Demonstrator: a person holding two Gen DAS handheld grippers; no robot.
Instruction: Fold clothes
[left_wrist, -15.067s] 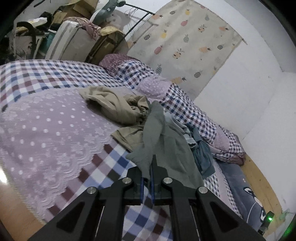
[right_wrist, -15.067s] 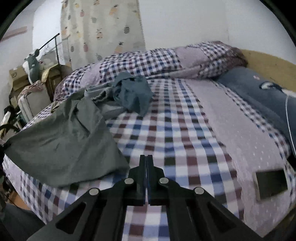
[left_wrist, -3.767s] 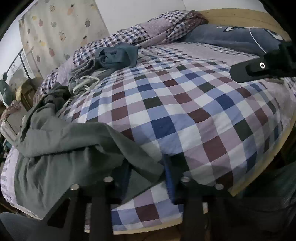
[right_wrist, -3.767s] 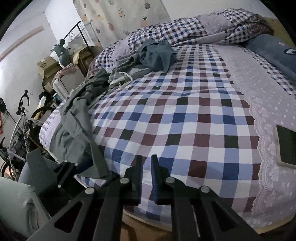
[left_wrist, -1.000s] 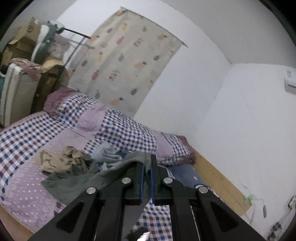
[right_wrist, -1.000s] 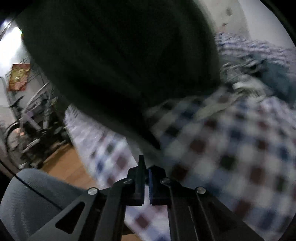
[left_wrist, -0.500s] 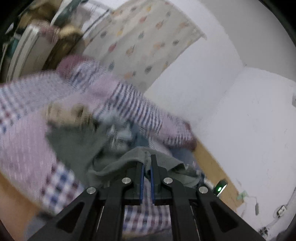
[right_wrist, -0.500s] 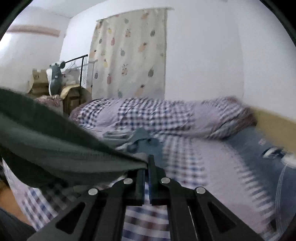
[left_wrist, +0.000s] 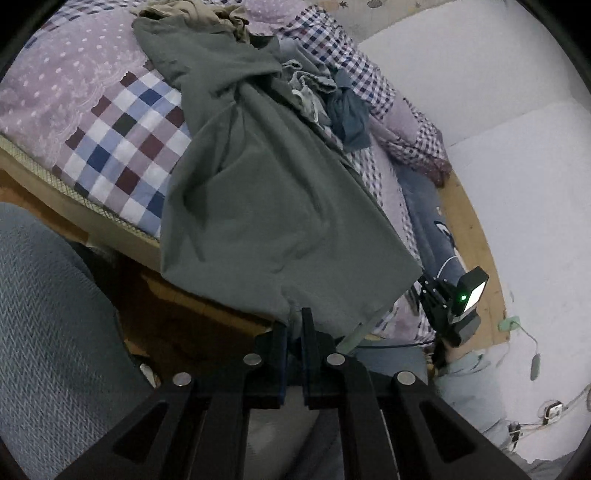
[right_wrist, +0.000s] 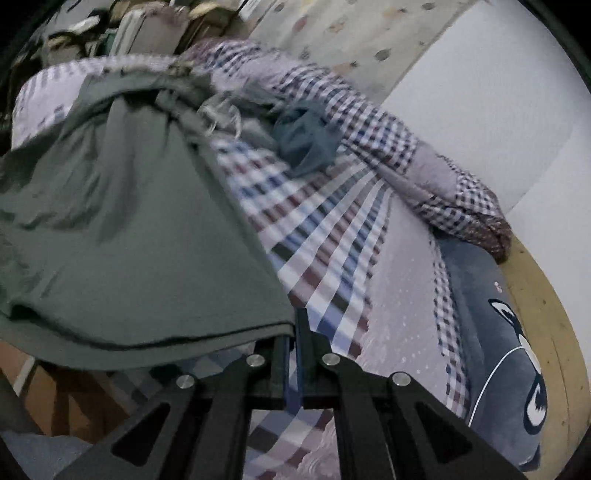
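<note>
Grey garment (left_wrist: 266, 192) stretches ahead of my jaws across the checked bed (left_wrist: 122, 122), hem hanging off its edge. My left gripper (left_wrist: 293, 325) and right gripper (right_wrist: 295, 325) are each clamped tight on a hem corner (to spread it flat, I judge), the rest trailing toward the clothes pile (left_wrist: 332, 96) beyond.

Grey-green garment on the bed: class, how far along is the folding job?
Done: nothing looks folded. In hand: both the left gripper and right gripper are shut on the grey-green garment by its near edge. Left: folding it, plus the crumpled blue garment and tan garment.
</note>
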